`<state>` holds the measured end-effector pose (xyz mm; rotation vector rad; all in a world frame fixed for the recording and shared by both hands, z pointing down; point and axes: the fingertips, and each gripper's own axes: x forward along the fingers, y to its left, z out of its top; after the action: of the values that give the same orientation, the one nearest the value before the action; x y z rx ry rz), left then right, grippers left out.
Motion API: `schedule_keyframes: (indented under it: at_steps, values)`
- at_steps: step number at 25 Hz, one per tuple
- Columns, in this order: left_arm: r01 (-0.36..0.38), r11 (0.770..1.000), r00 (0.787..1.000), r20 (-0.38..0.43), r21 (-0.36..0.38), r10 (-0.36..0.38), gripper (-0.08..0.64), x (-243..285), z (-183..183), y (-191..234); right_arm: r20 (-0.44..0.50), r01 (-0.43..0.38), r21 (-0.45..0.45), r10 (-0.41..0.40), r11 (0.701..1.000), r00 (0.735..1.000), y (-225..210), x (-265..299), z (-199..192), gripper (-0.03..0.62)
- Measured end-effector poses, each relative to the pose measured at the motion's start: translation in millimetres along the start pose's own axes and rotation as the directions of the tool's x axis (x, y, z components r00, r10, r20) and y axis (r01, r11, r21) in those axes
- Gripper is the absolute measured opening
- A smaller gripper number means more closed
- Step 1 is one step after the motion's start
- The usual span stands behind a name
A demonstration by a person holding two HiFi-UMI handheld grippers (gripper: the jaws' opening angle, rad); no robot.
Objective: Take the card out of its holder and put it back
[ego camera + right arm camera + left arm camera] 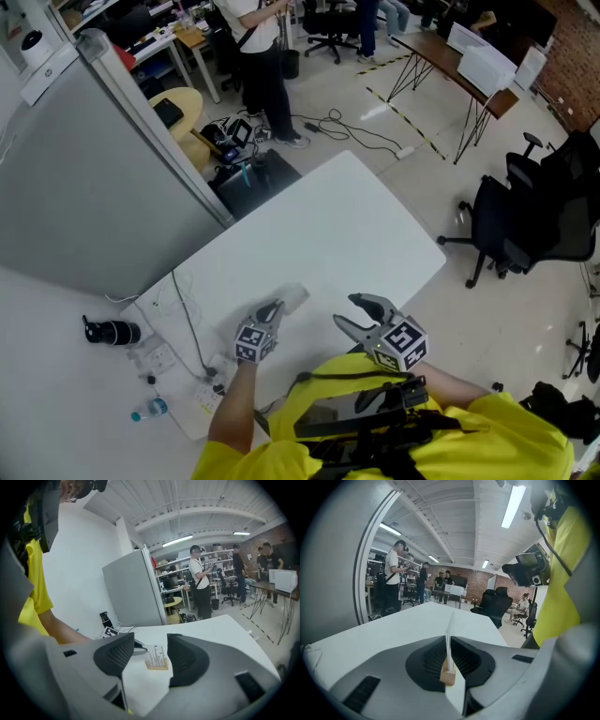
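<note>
Clamping the card (449, 637): left gripper (273, 313) is clenched on it, pads pinching both faces of the thin sheet, seen edge-on. Card stands upright in the small wooden holder (447, 677), which sits on the white counter (356, 225) directly below the pinch. Right gripper (151, 645) is released, jaws wide apart, nothing gripped. Card and holder sit just beyond its tips, in line with the gap. Left gripper's tip shows at the card's left edge there.

floor (525, 319) pale | grey partition (84, 187) left | black office chair (525, 225) right | brick wall (572, 56) | ceiling strip light (513, 506)
</note>
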<state>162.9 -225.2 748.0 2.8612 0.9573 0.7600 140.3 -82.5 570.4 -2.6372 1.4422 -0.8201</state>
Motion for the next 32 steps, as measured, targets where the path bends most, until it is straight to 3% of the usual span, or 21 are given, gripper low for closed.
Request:
schedule_keyframes:
  at_steps: [13,19,25,32]
  values:
    - [0.001,1.000,0.997,0.079,-0.017,0.000,0.011,-19.3,13.4,-10.3,0.015,-0.008,-0.004,0.008,1.000,1.000,4.1,-5.9,-6.0,0.227]
    - [-0.049,0.998,0.988,0.148,0.031,0.044,0.011,-51.0,62.4,-16.8,0.034,-0.019,0.005,0.018,1.000,0.999,9.2,-4.0,-6.0,0.227]
    - [-0.164,0.985,0.956,0.256,0.054,0.145,0.011,-104.6,129.7,-23.3,0.065,-0.028,0.024,0.026,0.999,0.998,12.4,-0.6,-4.9,0.227]
    - [-0.206,0.976,0.906,0.389,0.063,0.166,0.011,-159.5,211.1,-47.7,0.097,-0.028,0.006,0.028,1.000,0.995,16.8,-2.7,-3.1,0.227]
